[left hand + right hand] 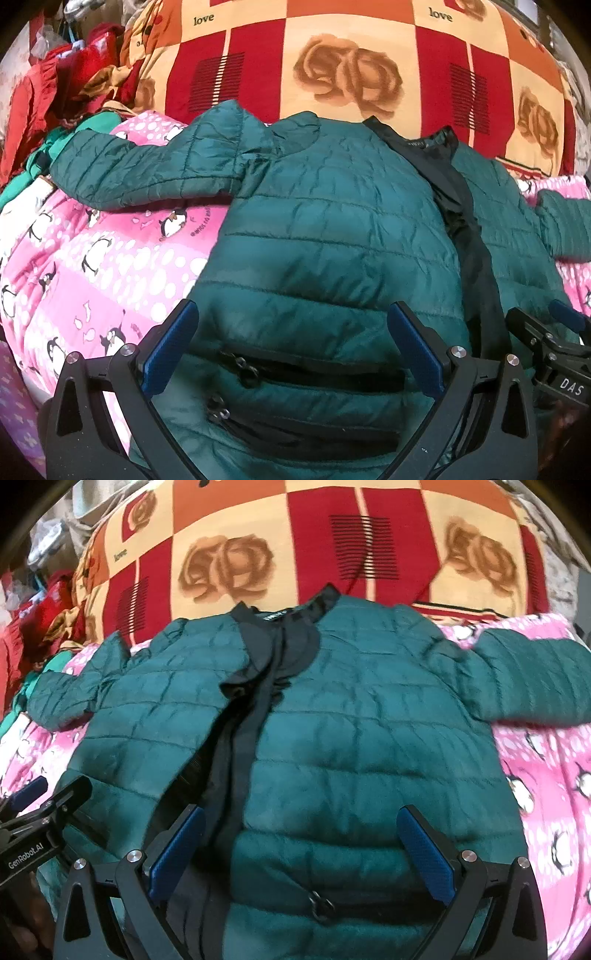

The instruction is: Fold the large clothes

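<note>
A dark teal quilted puffer jacket (332,221) lies front up on a pink penguin blanket, with its black collar and zip placket away from me and both sleeves spread out. It also shows in the right wrist view (369,738). My left gripper (291,314) is open and empty, just above the jacket's left front panel near two black pocket zips (310,373). My right gripper (301,819) is open and empty above the right front panel near the hem. Each gripper shows at the edge of the other's view: the right one (554,332) and the left one (40,801).
The pink penguin blanket (92,266) covers the bed. A red, orange and cream checked blanket (351,66) with rose prints lies behind the jacket. A heap of red and green clothes (55,92) sits at the far left.
</note>
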